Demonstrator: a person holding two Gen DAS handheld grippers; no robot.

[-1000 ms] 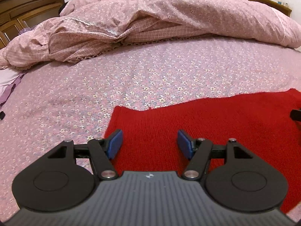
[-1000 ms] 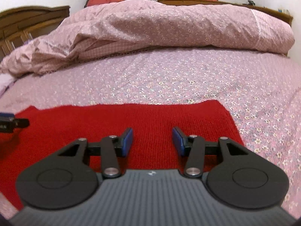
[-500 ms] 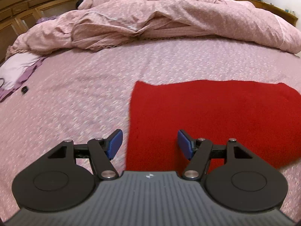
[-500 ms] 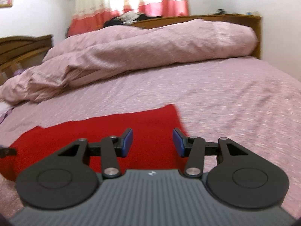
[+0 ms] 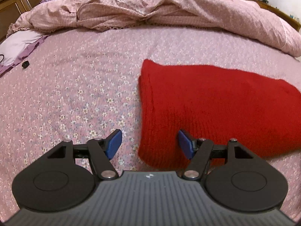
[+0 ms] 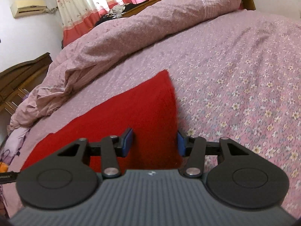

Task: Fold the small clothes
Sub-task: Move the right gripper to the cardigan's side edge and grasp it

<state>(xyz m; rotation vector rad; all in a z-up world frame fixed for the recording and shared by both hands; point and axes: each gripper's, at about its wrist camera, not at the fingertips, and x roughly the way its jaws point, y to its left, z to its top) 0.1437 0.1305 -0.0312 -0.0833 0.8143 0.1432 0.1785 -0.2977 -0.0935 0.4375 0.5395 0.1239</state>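
Red knitted garment (image 5: pixel 216 105) lying flat on the flower-printed bed (image 5: pixel 75 94), between the near edge of the bed and the rumpled quilt (image 5: pixel 169 13) heaped along the far side. Left claw (image 5: pixel 148 143): jaws wide apart, straddling the garment's left-hand edge near its near corner; one pad over the sheet, the other over the knit, neither pressing on the cloth. Right claw (image 6: pixel 153 143): jaws have just been closing and now bracket the garment's right-hand edge, with the cloth's near corner lying between the pads; a gap remains at each pad, so nothing is clamped yet. The garment reads as a smooth, roughly rectangular panel with a doubled edge visible along its left side in the left wrist view, which suggests at least one fold may already be in place; how many layers it has cannot be told. Judged stage: early to middle. Both ends are being addressed for a grasp; lifting, bringing one end over the other and flattening are still to do.
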